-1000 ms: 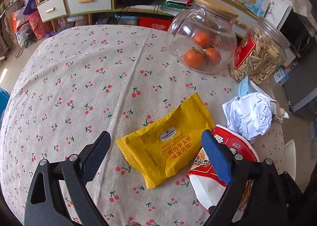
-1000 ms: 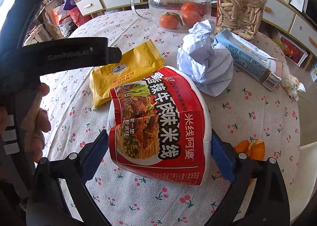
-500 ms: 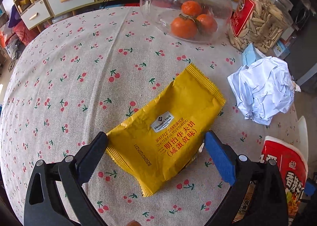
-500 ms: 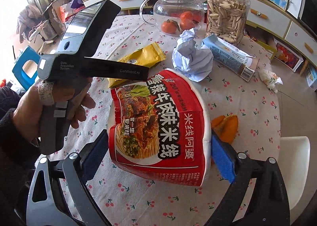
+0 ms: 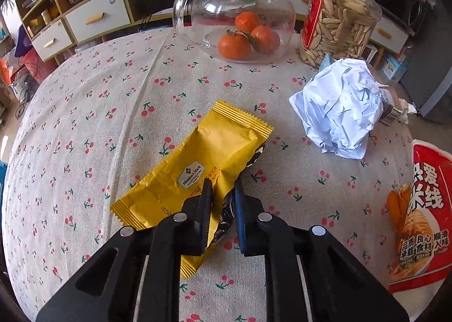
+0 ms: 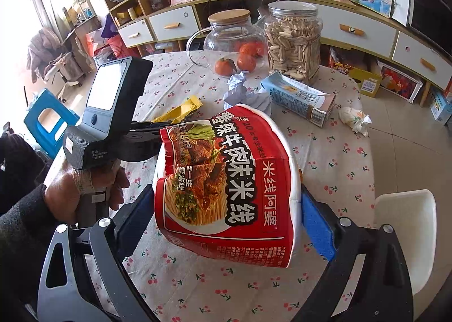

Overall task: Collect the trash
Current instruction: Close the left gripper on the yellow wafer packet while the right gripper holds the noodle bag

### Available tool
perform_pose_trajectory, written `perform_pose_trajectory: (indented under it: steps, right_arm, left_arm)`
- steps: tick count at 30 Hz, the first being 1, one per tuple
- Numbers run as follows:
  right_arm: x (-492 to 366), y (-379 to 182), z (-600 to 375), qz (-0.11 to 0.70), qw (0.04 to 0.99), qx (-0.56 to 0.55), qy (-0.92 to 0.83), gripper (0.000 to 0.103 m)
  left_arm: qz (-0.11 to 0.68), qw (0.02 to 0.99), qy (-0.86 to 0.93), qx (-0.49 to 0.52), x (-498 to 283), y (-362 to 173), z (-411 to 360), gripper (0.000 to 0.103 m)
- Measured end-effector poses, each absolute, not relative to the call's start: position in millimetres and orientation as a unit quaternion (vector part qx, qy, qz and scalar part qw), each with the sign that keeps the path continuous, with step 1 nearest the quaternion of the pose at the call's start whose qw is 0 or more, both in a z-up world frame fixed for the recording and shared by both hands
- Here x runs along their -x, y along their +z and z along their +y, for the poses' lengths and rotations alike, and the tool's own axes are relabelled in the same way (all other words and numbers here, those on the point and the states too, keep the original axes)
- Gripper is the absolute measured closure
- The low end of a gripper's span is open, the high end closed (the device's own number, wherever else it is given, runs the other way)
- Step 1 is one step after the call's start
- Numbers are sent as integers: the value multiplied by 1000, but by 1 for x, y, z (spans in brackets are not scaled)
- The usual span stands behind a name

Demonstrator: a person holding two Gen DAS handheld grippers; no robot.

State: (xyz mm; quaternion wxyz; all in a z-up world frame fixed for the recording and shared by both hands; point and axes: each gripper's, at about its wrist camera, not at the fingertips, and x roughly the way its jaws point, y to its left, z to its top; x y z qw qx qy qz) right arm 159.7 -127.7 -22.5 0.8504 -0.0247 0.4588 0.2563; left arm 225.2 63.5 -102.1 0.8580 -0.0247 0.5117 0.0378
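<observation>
wrapper (yellow, lying on the cherry-print counter) sits pinched in the closing left tool; right tool clamps the red noodle cup above the counter.

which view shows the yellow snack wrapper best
The left wrist view: the yellow snack wrapper lies nearly whole, label readable, with the left gripper closing on its near edge. In the right wrist view only a far sliver shows behind the noodle cup.

three tangerines, two jars, one yellow wrapper
</observation>
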Motion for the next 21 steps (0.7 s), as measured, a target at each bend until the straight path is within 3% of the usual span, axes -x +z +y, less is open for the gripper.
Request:
perform_pose_trajectory:
  steps: [2, 3, 4, 12, 21]
  right_arm:
    - [-160, -18, -132, 450, 855, 18, 257, 12]
    - [-160, -16, -134, 446, 858, 15, 256, 12]
    - [-160, -14, -136, 441, 860, 12, 255, 12]
    - [-162, -7, -144, 419, 873, -1, 247, 12]
    - [-162, 4, -155, 378, 898, -20, 226, 12]
  left_arm:
    - [504, 861, 46, 58, -219, -96, 77, 92]
    - [499, 862, 51, 72, -216, -93, 83, 102]
    - [494, 864, 56, 84, -213, -88, 88, 103]
    - [451, 876, 76, 153, -179, -63, 106, 103]
    - [397, 904, 82, 138, -155, -33, 91, 103]
